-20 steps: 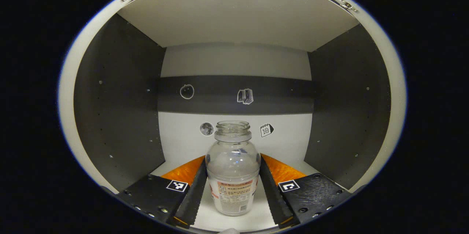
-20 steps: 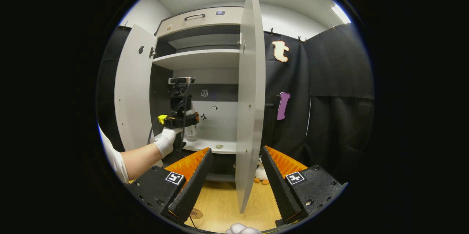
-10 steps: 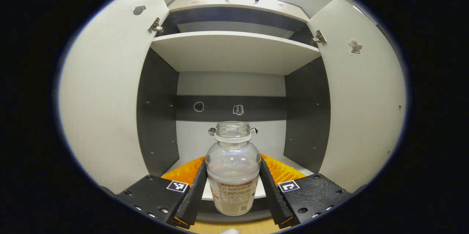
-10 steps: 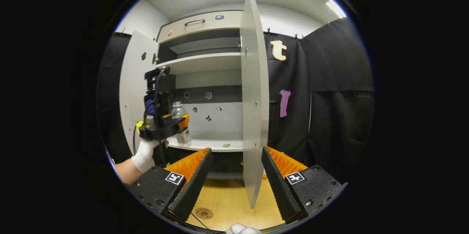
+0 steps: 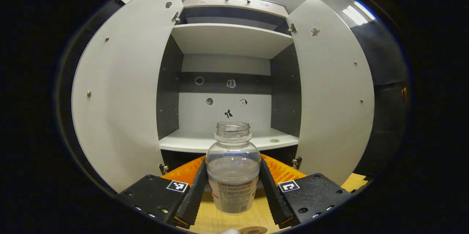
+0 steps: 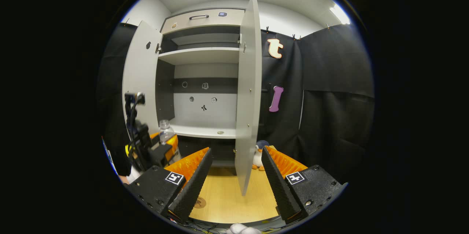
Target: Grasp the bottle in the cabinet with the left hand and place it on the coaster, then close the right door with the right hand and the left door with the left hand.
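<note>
Bottle point(image 5: 233, 168), clear plastic and capless, sits clamped between the left gripper point(image 5: 233, 190) fingers, now drawn clear of the grey cabinet point(image 5: 231, 39); round brown coaster point(image 5: 253, 230) lies just below; right gripper point(image 6: 234, 179) waits released

black claw point(image 5: 232, 190), orange ribbed fingers point(image 5: 280, 169), possibly white glove point(image 6: 242, 229)

left gripper view: rides low before the open cabinet point(image 5: 227, 43), facing straight in between both doors — fairly near. right gripper view: set farther back and rightward, facing the same cabinet point(image 6: 199, 56) — shared: shelves, doors, wooden table.
</note>
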